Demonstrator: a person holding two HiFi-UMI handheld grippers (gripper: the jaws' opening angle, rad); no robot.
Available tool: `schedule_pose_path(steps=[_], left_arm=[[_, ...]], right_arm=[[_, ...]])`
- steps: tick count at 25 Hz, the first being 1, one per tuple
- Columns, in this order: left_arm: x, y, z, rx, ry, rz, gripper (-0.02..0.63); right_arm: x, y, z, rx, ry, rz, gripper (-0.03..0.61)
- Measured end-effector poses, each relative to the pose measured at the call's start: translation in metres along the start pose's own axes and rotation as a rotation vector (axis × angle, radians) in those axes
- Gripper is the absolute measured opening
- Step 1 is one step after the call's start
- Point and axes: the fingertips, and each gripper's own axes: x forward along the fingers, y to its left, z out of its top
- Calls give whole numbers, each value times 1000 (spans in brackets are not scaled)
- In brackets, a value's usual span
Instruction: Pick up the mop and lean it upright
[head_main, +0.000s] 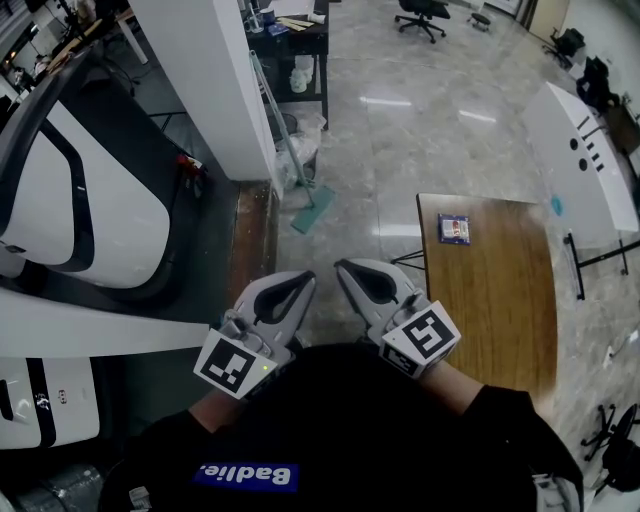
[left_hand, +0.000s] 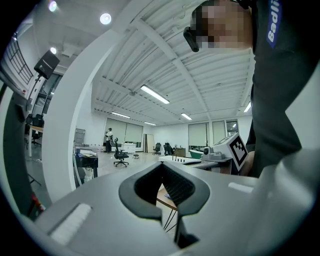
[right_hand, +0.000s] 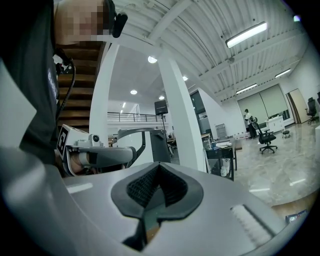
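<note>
Mop (head_main: 312, 207) stands ahead of you by the white pillar (head_main: 205, 80), its flat head on the floor and its handle slanting up and left along the pillar. Your left gripper (head_main: 303, 280) and right gripper (head_main: 342, 266) are both closed on nothing, side by side at your chest, well apart from it. The left looks slightly nearer the handle. Only the head view shows the mop head; both gripper views look level, above it.
</note>
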Motion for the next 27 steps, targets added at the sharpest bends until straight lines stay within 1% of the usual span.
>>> schedule_pose_path(steps=[4,7,12,18,22,27], left_arm=[[0,1,0,1,-1,9,18],[0,1,0,-3,-2,13,18],[1,2,0,-1,0,11,18],[3,2,0,-2,-1,6,18],[4,1,-1,-2,4,3,18],[5,-1,-2,-5,4,0,18]], right_arm=[[2,4,5,-17,-12,16,2],[2,4,0,-10,-10,25,2],[2,1,2,-14,4,7,2],[1,1,1,-14,1,15,2],[0,-2,-3,-10,30,4,2],[2,-2,10,-2,-31,1,2]])
